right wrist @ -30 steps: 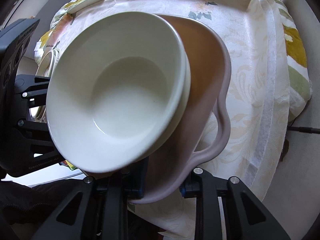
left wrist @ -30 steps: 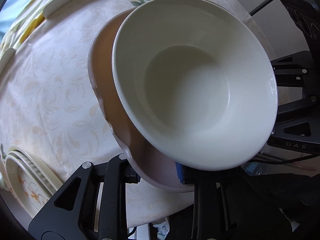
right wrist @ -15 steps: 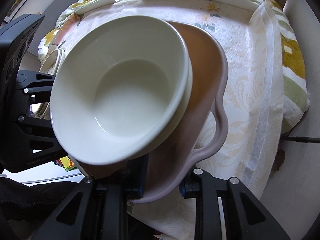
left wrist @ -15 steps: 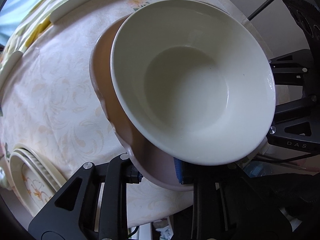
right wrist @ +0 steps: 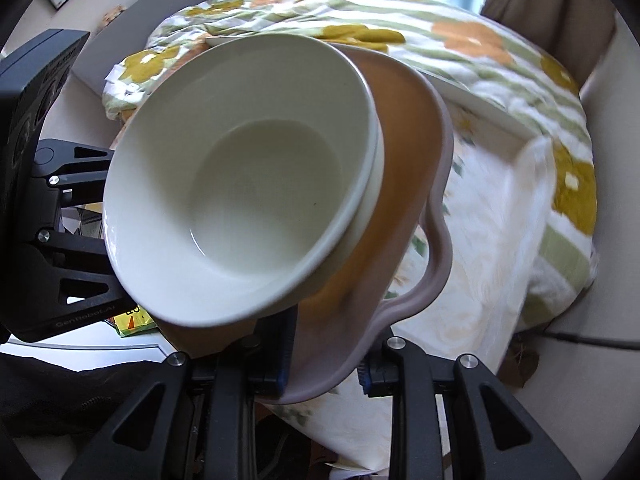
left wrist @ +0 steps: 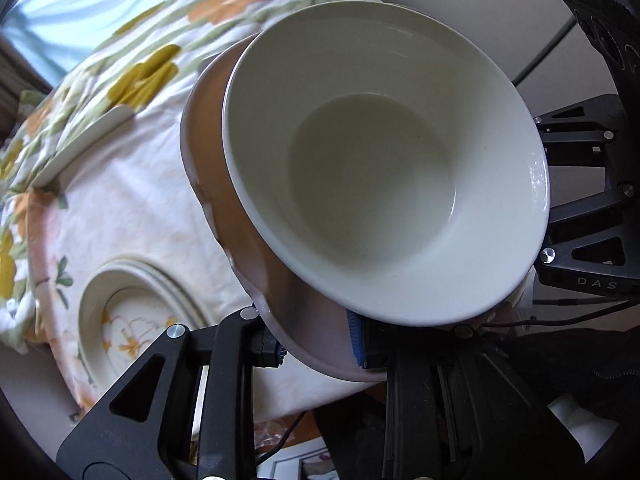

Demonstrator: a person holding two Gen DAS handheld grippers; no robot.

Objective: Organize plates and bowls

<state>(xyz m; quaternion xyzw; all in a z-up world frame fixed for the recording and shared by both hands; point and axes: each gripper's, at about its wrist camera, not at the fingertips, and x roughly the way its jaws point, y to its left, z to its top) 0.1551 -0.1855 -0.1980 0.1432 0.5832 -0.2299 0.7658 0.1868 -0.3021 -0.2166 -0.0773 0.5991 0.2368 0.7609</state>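
Bowl-laden pink plate (left wrist: 248, 256) between both clamped grippers (left wrist: 316, 344) (right wrist: 324, 364).

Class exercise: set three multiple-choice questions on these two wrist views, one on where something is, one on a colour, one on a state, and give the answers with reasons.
1. Where do the cream bowls sit?
A. on the pink-rimmed plate
B. on the tablecloth
C. on the floral plates

2. What colour is the inner face of the pink-rimmed plate?
A. blue
B. orange-brown
C. black

3. How is that plate held?
A. by the left tongs alone
B. by neither
C. by both tongs at its rim

Answers:
1 A, the bowls rest on its face, above the tablecloth.
2 B, orange-brown shows beside the bowls.
3 C, the left tongs and right tongs each clamp the rim.
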